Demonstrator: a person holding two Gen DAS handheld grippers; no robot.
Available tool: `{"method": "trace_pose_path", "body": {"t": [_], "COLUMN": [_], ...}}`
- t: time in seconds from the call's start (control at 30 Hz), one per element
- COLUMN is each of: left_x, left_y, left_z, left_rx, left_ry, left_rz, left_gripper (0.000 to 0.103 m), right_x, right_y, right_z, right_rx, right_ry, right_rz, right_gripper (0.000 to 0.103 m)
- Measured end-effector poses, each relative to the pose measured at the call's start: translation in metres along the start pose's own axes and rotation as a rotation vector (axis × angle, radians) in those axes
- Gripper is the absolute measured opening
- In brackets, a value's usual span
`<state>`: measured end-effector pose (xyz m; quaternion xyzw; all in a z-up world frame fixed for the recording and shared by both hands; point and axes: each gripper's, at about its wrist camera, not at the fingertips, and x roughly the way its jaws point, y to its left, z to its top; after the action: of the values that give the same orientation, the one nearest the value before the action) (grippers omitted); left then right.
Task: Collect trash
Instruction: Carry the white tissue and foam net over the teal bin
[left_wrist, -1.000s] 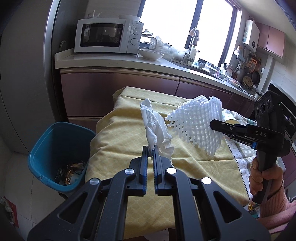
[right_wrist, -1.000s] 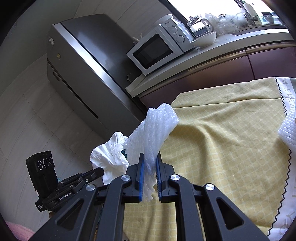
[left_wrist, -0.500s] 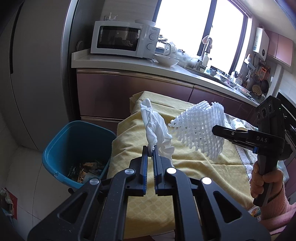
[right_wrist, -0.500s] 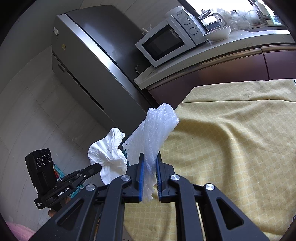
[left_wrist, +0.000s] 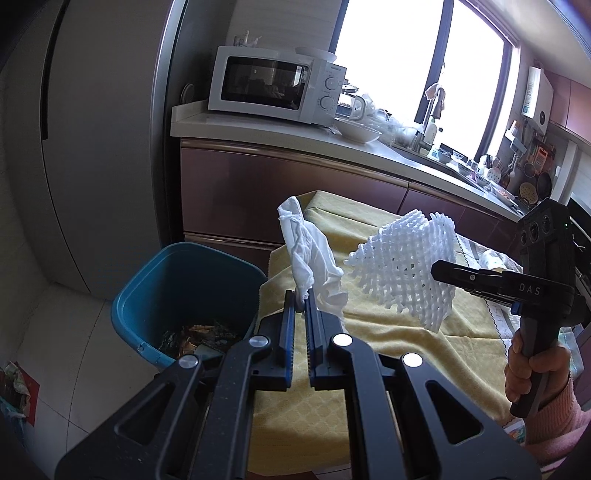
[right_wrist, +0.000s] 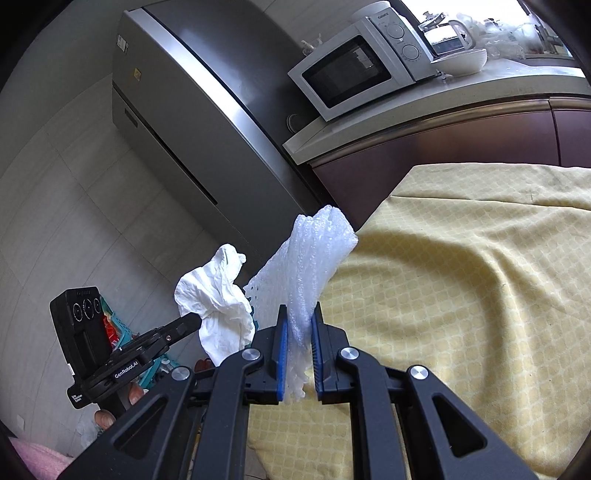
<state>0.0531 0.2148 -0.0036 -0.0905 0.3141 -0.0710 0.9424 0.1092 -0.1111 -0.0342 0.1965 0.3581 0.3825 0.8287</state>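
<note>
My left gripper (left_wrist: 300, 300) is shut on a crumpled white tissue (left_wrist: 309, 258), held up over the table's left end, just right of a blue trash bin (left_wrist: 162, 280) on the floor. My right gripper (right_wrist: 298, 314) is shut on a white foam fruit net (right_wrist: 310, 266); the net (left_wrist: 406, 273) also shows in the left wrist view, held by that gripper (left_wrist: 437, 266) above the yellow tablecloth (left_wrist: 388, 332). The tissue (right_wrist: 218, 306) and left gripper (right_wrist: 194, 321) show at the lower left of the right wrist view.
The bin holds wrappers (left_wrist: 199, 336). A grey fridge (right_wrist: 207, 122) stands at the left. A counter (left_wrist: 280, 129) behind the table carries a microwave (left_wrist: 277, 88) and a bowl (left_wrist: 358, 130). A sink and utensils lie further right.
Both grippers have moved left with their loads; the bin has come closer to the middle of the left wrist view, and more of the fridge shows.
</note>
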Motion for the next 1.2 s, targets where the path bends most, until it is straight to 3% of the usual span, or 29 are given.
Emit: {"method": "trace_pose_path", "body": {"t": [1.2], "left_x": [-0.002], "left_y": [0.066], "left_z": [0.001], "left_rx": [-0.112], "left_ry": [-0.019], "left_rz": [0.142], "left_gripper": [0.006], "right_x": [0.076], "right_y": [0.050], "right_z": [0.007], "right_rx": [-0.124], "right_ry": [0.127], "right_rz": [0.041], "right_gripper": [0.010]}}
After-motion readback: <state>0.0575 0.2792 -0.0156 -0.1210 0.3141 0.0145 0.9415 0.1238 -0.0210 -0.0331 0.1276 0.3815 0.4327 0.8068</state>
